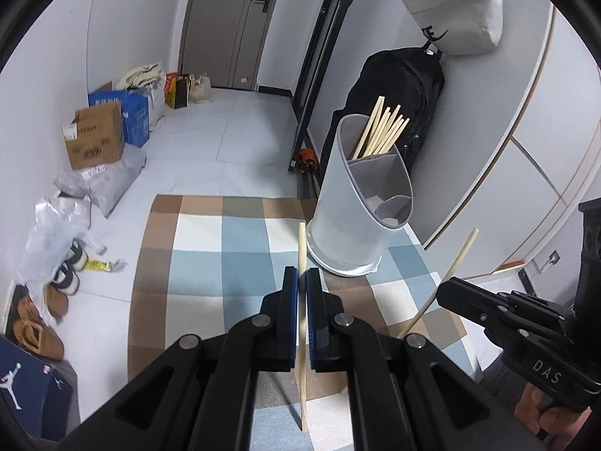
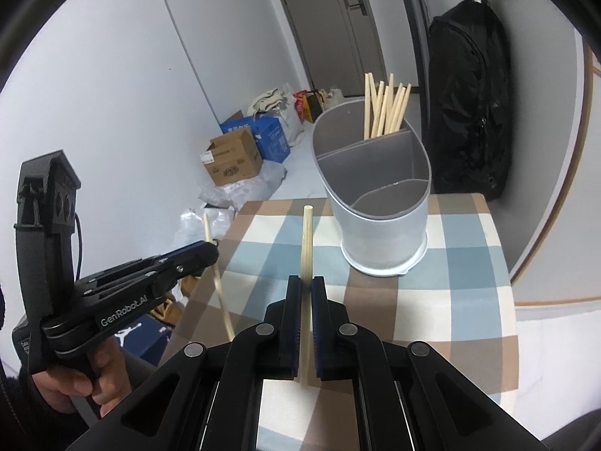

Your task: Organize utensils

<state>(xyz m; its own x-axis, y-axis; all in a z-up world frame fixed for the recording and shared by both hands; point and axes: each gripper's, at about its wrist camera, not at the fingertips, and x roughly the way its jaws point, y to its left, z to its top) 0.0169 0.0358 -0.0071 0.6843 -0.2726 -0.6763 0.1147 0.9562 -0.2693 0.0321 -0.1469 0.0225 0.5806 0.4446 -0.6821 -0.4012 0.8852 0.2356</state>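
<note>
Left wrist view. Left gripper (image 1: 302,276): pressed together, pinching one chopstick (image 1: 302,248) that sticks up past the pads and runs down between the fingers. Right gripper (image 1: 443,293) at right edge: clamped on a second chopstick (image 1: 460,259), held aslant. Utensil holder (image 1: 360,210) (grey, three compartments): standing on the checked tablecloth (image 1: 233,248), just beyond the left chopstick's tip. Bundle of chopsticks (image 1: 383,131) upright in the far compartment; nearer two compartments look bare.

Right wrist view. Right gripper (image 2: 306,282): closed on its chopstick (image 2: 306,240), pointing up toward the holder (image 2: 375,195). Left gripper (image 2: 212,250) at left, gripping its chopstick (image 2: 219,285). Bundle (image 2: 387,109) in the far compartment. Black backpack (image 2: 469,105) hanging behind.
</note>
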